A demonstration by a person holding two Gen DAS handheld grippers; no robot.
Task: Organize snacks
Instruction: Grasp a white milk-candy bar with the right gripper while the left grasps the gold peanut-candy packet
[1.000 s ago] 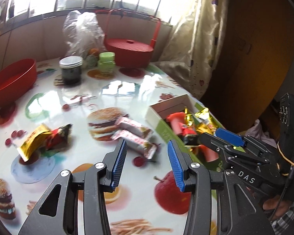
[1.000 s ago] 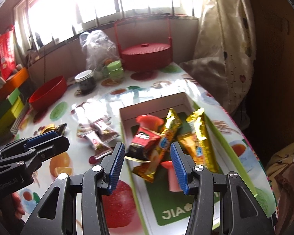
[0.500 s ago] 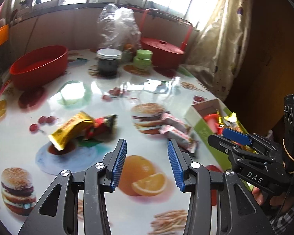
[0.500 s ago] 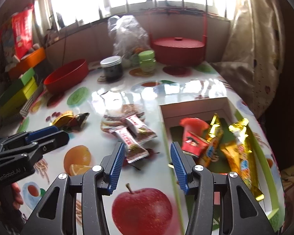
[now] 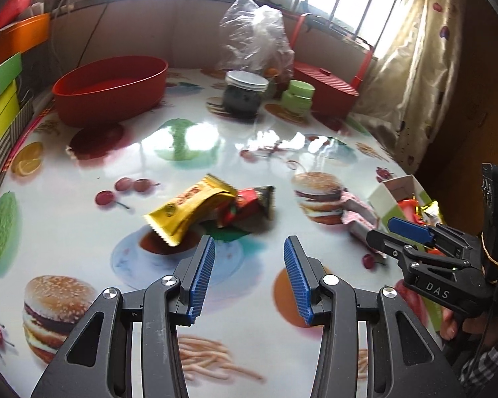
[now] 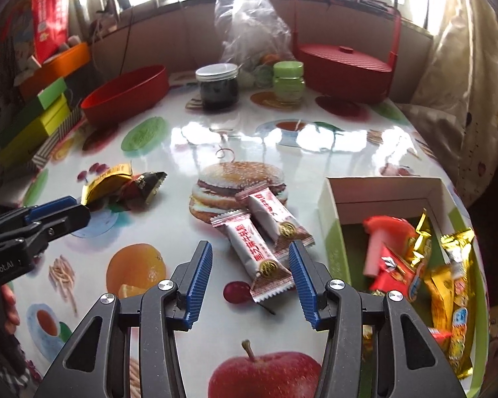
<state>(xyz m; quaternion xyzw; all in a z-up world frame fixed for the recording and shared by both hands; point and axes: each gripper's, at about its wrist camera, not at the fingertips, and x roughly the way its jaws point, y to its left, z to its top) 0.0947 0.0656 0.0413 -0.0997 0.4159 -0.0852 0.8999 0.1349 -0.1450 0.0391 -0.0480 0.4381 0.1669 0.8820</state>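
A gold snack packet (image 5: 189, 209) and a red-and-black one (image 5: 249, 204) lie together on the table, just ahead of my open, empty left gripper (image 5: 247, 277); they also show in the right wrist view (image 6: 106, 182) (image 6: 142, 185). Two pink-and-white snack bars (image 6: 259, 242) lie on the table just ahead of my open, empty right gripper (image 6: 250, 282). A white-and-green box (image 6: 332, 232) at the right holds several red and gold snacks (image 6: 405, 265). The box shows in the left wrist view (image 5: 386, 195) too.
At the back stand a red bowl (image 5: 113, 89), a dark jar with a white lid (image 6: 217, 86), a green jar (image 6: 287, 81), a red lidded basket (image 6: 347, 63) and a clear plastic bag (image 6: 249, 23). Coloured boxes (image 6: 33, 122) sit at the left edge.
Both grippers have swung left, away from the box. The left one now faces the gold and red packets; the right one now faces the two pink bars. Both stay open.
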